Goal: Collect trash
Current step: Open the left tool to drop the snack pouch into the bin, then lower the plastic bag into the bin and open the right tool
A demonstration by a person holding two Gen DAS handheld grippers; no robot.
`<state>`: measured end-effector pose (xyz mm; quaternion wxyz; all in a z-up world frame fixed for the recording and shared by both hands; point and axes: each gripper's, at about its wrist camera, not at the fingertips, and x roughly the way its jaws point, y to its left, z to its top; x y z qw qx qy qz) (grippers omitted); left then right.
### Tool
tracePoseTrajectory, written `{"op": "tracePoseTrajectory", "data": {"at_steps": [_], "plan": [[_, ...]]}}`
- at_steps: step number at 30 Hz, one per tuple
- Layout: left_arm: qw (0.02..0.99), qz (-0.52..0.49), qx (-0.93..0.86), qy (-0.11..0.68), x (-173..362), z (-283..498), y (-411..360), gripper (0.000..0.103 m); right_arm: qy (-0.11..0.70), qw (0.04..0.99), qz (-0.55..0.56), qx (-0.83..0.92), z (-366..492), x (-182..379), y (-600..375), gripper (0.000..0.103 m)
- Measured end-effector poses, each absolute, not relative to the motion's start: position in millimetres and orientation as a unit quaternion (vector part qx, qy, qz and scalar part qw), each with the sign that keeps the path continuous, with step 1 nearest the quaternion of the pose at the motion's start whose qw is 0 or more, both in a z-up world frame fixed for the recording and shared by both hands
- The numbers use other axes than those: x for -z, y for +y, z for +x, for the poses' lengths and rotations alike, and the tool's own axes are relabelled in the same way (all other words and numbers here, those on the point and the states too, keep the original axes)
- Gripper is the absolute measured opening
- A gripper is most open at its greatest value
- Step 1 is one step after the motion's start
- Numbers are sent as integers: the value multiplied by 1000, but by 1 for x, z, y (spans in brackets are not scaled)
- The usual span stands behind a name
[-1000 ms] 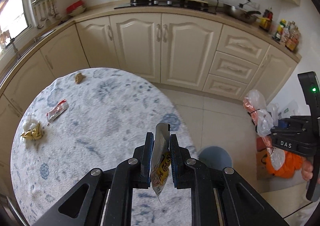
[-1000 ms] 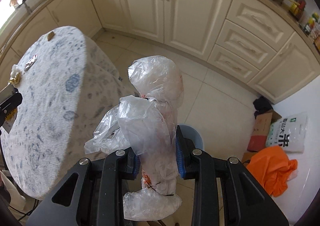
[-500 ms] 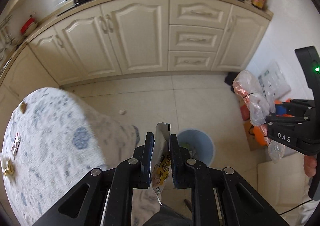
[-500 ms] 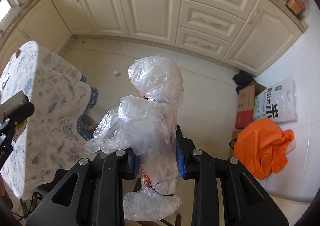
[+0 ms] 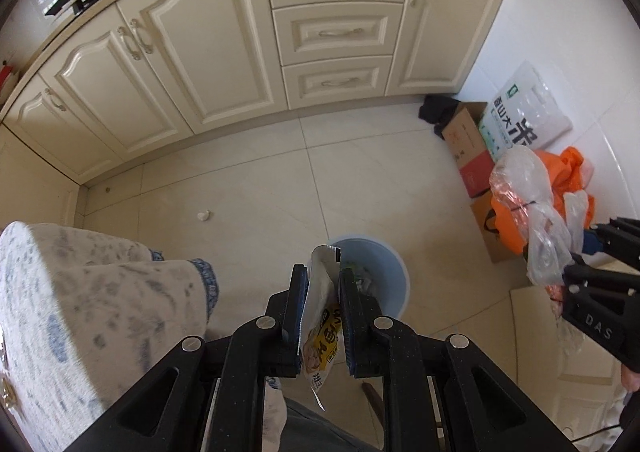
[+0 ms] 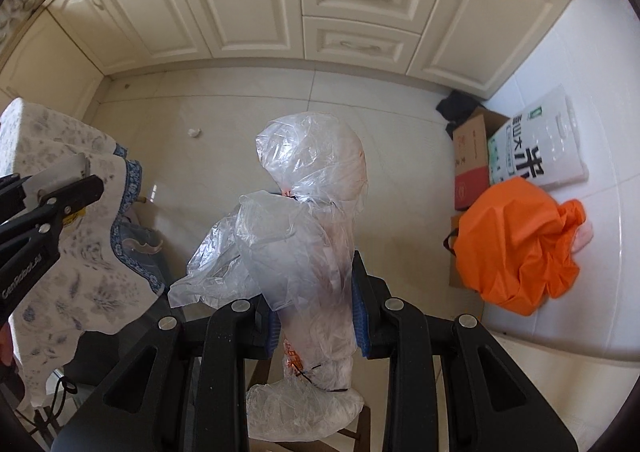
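Observation:
My left gripper [image 5: 323, 280] is shut on a silver and yellow snack wrapper [image 5: 322, 328], held above the near rim of a pale blue trash bin [image 5: 394, 276] on the floor. My right gripper [image 6: 314, 284] is shut on a crumpled clear plastic bag [image 6: 308, 212]. The bag also shows at the right of the left wrist view [image 5: 532, 212], to the right of the bin. In the right wrist view the bag hides the bin. The left gripper shows at the left edge of the right wrist view [image 6: 60, 192].
A round table with a blue-flowered cloth [image 5: 80, 312] is at the lower left. Cream cabinets [image 5: 240, 52] line the far wall. A cardboard box [image 5: 468, 148], a white rice sack [image 5: 524, 120] and an orange bag [image 6: 516, 244] lie at the right wall. A small white scrap [image 5: 203, 216] lies on the floor.
Both grippers have swung right, away from the table and toward the floor. The blue bin is now right in front of the left gripper. Both keep hold of their loads.

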<state>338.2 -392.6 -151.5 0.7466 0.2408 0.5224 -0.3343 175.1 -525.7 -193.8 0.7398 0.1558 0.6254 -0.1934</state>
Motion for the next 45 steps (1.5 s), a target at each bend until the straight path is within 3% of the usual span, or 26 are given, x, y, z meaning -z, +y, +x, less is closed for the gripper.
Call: {"op": "tracePoseTrajectory", "data": {"at_steps": [15,21,23,25,26,32,36,45], "plan": [[737,280,325,523,245,361,-440,13,634,724,176,206,156,225,-530,29],[739,272,332,519,258,367,-447,15,640,719,191,192,158,240,-525,29],[745,276,329,510,259,365,-445,20,643,718,189,188,158,244,-523,29],[748,279,321,509,259,360,-443,44,647,715,191,185,158,246,-520,29],[749,276,319,511,260,359,-441,49,648,714,191,184,158,247,-520,29],[750,261,312,522,257,361,-436,54,648,713,196,181,159,250,-517,29],[754,258,297,526,251,367,-430,74,648,713,200,179,161,250,-515,29],[769,246,266,526,238,356,-411,87,647,711,219,166,182,258,-503,29]]}}
